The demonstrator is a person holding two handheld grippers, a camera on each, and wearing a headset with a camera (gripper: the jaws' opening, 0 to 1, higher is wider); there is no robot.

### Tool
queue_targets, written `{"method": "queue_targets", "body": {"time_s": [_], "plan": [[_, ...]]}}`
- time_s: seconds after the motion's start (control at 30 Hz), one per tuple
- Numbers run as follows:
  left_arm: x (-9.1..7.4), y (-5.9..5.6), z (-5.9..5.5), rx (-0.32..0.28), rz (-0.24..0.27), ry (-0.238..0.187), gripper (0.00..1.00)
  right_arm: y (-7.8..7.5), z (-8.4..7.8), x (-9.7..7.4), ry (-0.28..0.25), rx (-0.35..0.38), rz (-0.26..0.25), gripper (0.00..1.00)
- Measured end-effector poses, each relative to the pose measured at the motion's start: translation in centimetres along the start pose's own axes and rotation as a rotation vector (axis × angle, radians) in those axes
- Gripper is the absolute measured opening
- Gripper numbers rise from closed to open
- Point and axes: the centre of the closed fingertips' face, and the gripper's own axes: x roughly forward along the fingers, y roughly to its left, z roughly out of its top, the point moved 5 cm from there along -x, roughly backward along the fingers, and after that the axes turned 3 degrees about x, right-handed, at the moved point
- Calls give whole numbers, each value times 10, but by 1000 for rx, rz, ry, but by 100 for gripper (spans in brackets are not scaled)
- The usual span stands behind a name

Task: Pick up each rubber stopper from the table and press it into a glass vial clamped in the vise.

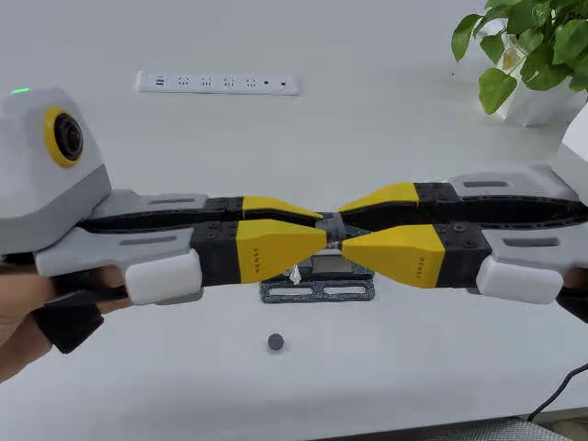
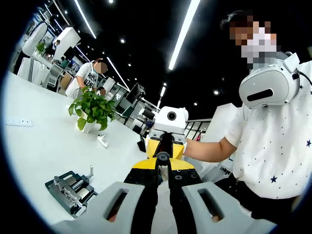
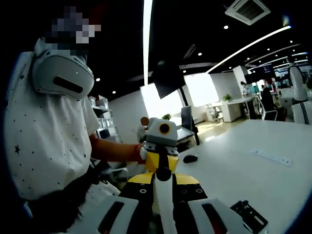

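my left gripper [image 1: 320, 230] and right gripper [image 1: 346, 235] met tip to tip above the vise [image 1: 317, 290], each pair of yellow jaws drawn together to a point. a dark patch sat where the tips met, and i could not tell whether anything was pinched there. i judged the nose-to-nose pose a lining-up of the two tools before work, not a grasp, since one rubber stopper [image 1: 276, 342] lay loose on the white table [image 1: 386, 138], near the vise on my side and apart from both grippers. the vise sat flat mid-table, placed, i reckoned, so it would hold the glass steady and leave a gripper free to push straight down. the grippers hid its clamp from my headset, so the vial could not be made out. a power strip [image 1: 218, 84] and a potted plant [image 1: 528, 50] stood well back, out of the working space.
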Motion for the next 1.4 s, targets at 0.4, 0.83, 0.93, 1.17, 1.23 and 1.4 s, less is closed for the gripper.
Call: {"method": "queue_targets", "body": {"time_s": [0.4,0.83,0.93,1.17,1.23,1.4], "plan": [[0,-3,1,0,-6,3,3,0,3,1,-19,9,9,8],[1,-4,0,1,-9,18,3,0,1,1,-9,6,15,7],[1,-4,0,-3,-13,17,3,1,1,1,-8,-9,14,7],[1,-3,0,-4,-13,14,3,1,2,1,0,-25,11,6],[0,-2,0,-3,-11,12,3,1,3,1,3,-39,7,6],[-1,0,0,20,-4,15,3,0,3,2,13,-52,-1,6]]}}
